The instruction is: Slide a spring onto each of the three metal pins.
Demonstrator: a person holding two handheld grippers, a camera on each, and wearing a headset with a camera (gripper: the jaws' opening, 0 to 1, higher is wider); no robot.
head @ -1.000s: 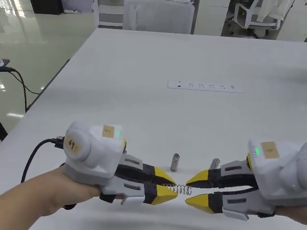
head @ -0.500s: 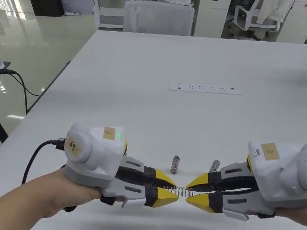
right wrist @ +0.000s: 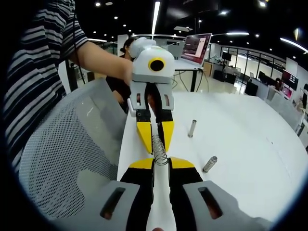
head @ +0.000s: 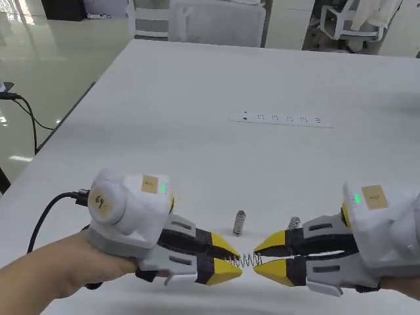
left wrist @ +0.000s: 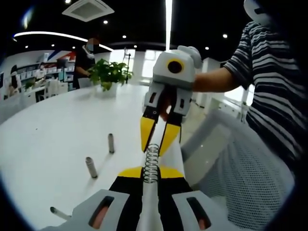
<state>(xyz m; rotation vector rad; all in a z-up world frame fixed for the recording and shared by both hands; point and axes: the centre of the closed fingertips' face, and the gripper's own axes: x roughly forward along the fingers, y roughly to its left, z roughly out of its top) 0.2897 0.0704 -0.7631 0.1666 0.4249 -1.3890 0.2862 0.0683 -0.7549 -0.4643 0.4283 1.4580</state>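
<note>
A thin wire spring (head: 245, 260) hangs level above the white table (head: 197, 131), held at both ends. My left gripper (head: 236, 261) is shut on its left end and my right gripper (head: 257, 260) is shut on its right end, their yellow tips almost meeting. Just behind them stand two short metal pins (head: 239, 223) (head: 293, 224). In the left gripper view the spring (left wrist: 151, 159) runs from my left gripper (left wrist: 150, 172) to the right gripper (left wrist: 156, 144); two pins (left wrist: 111, 143) (left wrist: 90, 167) stand to the left. In the right gripper view the spring (right wrist: 159, 147) leads to the left gripper (right wrist: 155, 139).
A white power strip (head: 279, 119) lies flat further back on the table. A black cable (head: 46, 216) trails off the left gripper over the table's left edge. Office chairs (head: 216, 20) stand at the far end. A thin rod (left wrist: 60, 213) lies low at the left.
The right gripper's jaws have closed in on the spring's right end, and the two grippers have drawn slightly closer together. The pins have not moved.
</note>
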